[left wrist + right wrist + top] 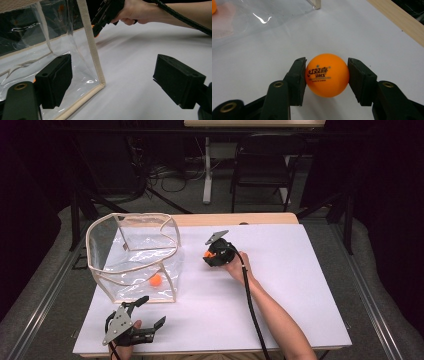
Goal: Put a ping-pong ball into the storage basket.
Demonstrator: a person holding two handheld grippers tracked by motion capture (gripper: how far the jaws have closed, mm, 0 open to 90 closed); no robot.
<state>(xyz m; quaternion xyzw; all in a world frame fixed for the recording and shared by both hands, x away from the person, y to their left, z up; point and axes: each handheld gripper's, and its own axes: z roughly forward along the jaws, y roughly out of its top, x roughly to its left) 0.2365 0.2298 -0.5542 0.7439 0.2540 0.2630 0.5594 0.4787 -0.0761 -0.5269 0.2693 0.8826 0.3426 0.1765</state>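
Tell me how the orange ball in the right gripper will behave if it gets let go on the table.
The orange ball is round and smooth, so it would probably roll across the flat white table. It looks like a table-tennis ball, likely light and bouncy. The right gripper grips only its sides, so it may slip.

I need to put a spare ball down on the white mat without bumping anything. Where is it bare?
The white mat is bare right of the right gripper, which holds an orange ball, out to the right edge. Another bare strip lies between the forearm and the left gripper. It is crowded at the left, around the clear bag.
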